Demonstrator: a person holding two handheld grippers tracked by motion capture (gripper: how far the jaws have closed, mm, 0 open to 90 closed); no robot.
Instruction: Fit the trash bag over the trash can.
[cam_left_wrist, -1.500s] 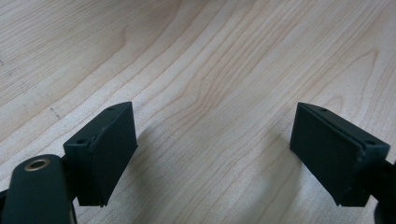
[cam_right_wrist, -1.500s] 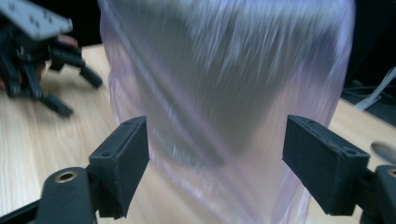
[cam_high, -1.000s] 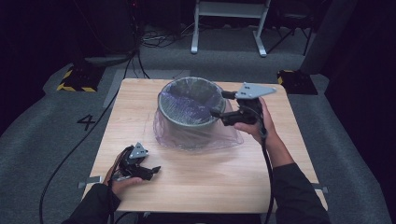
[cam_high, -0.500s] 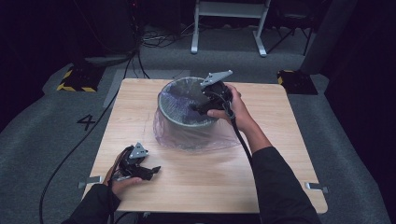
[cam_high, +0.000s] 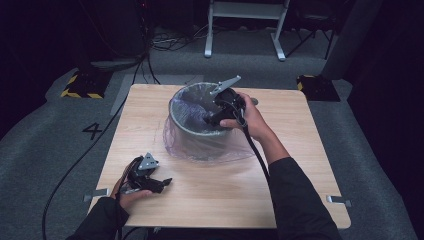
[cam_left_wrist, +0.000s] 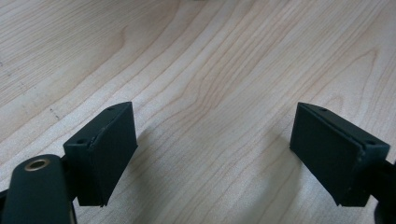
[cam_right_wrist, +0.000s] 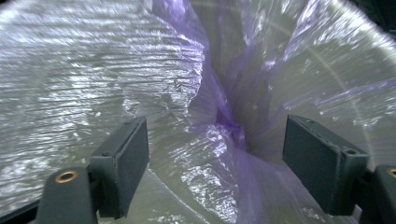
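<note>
R gripper (cam_high: 212, 119) open in bin liner (cam_right_wrist: 219, 121)

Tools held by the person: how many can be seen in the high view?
2. The left tool rests on the table near its front left corner; the right tool reaches into the bin lined with the purple bag.

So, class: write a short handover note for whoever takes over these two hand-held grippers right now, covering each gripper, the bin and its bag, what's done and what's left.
Left hand-held gripper: open, empty, resting low at the near left of the table.
Right hand-held gripper: open, holding nothing, aimed down into the bin from its right rim, with a fold of the bag between its jaws but not pinched.
Things: the grey bin stands at the table's far middle; the purple see-through bag lines it and drapes over the rim onto the tabletop.
Done: bag is in the bin, edge folded over.
Left: probably pressing the crumpled bag flat against the inside.
</note>
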